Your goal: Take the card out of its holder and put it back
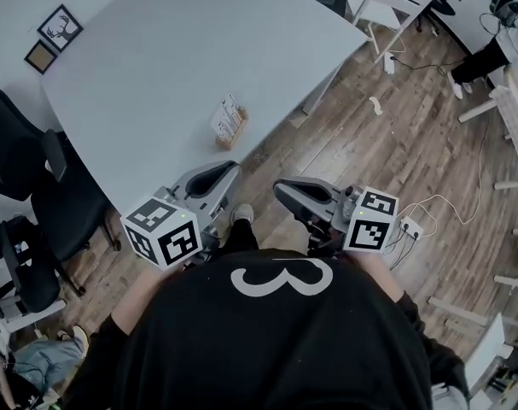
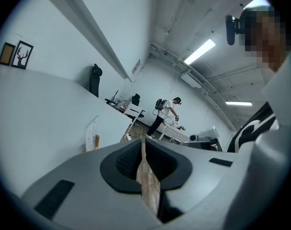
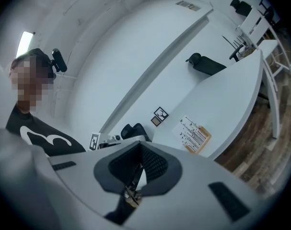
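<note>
Task not yet begun: left gripper (image 1: 212, 176) and right gripper (image 1: 291, 191) hang clenched and empty at the waist. The card (image 1: 227, 115) apparently sits in its holder (image 1: 235, 135) on the table (image 1: 199, 49). Next: reach, open, pinch card.

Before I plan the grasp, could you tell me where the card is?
In the head view the card stands in its wooden holder by the table's near edge, ahead of the left tool.
</note>
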